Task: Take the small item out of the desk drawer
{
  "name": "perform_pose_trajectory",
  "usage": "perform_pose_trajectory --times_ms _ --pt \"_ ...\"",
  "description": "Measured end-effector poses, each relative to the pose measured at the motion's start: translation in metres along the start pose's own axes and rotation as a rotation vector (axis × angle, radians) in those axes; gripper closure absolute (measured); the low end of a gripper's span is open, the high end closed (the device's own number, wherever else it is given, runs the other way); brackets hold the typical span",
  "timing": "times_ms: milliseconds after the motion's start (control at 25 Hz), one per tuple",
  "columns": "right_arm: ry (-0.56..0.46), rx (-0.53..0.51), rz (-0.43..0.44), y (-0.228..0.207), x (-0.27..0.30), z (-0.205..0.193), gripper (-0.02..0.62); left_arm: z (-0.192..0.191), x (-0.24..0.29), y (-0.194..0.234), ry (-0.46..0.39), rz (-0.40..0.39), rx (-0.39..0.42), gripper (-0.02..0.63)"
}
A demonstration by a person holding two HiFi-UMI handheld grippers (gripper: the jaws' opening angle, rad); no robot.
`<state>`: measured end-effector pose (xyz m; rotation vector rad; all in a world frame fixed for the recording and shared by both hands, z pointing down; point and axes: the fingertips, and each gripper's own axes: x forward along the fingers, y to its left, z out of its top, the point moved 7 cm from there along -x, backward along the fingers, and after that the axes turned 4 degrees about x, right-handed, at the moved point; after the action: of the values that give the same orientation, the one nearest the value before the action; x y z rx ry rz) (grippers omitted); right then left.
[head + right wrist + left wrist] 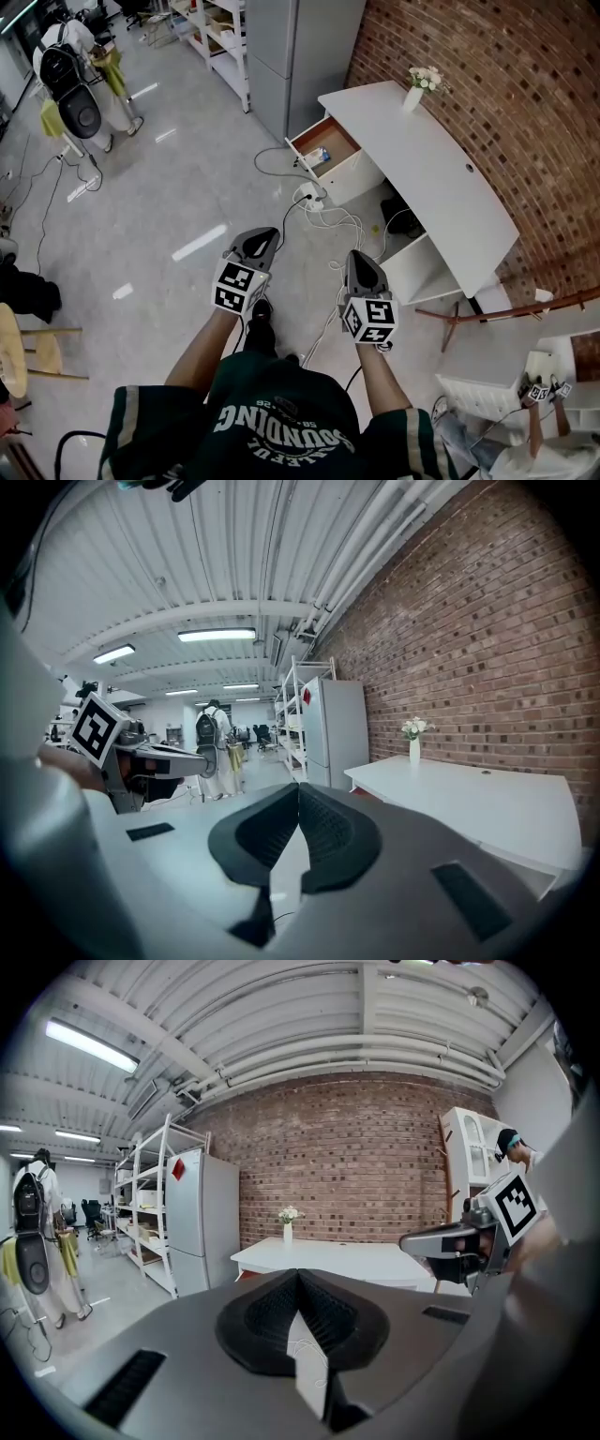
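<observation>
A white desk point(422, 159) stands along the brick wall, some way ahead of me. Its left drawer point(330, 139) is pulled open, and a small blue and white item point(318, 157) lies inside. Both grippers are held low in front of my body, well short of the desk. My left gripper point(265, 234) is shut with nothing in it, its pads meeting at the tip point(298, 1274). My right gripper point(358, 255) is also shut and empty point(298, 787). In both gripper views the desk top shows beyond the jaws, but the drawer is hidden behind them.
A power strip with tangled cables point(314, 199) lies on the floor below the drawer. A vase of flowers point(417, 89) stands on the desk's far end. A grey fridge point(291, 56) and shelves are beyond. A person with a backpack point(75, 84) stands far left. A white chair point(478, 394) sits lower right.
</observation>
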<state>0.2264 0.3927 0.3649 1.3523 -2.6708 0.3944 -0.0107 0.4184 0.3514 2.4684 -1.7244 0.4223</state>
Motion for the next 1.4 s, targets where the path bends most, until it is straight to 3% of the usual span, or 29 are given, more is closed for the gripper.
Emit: perform_pose_trajectory --times_ms 560,800,1400 --pt "0.002 0.002 -0.068 -0.001 0.131 0.038 0.571 0.021 0.093 0.117 0.0 -0.076 0.017 0.591" --pt "0.003 -0.001 -0.095 0.01 0.175 0.041 0.571 0.014 0.116 0.16 0.003 -0.106 0.014 0.591" --pt "0.019 0.004 -0.139 0.015 0.22 0.038 0.571 -0.002 0.153 0.2 0.021 -0.161 -0.015 0.591"
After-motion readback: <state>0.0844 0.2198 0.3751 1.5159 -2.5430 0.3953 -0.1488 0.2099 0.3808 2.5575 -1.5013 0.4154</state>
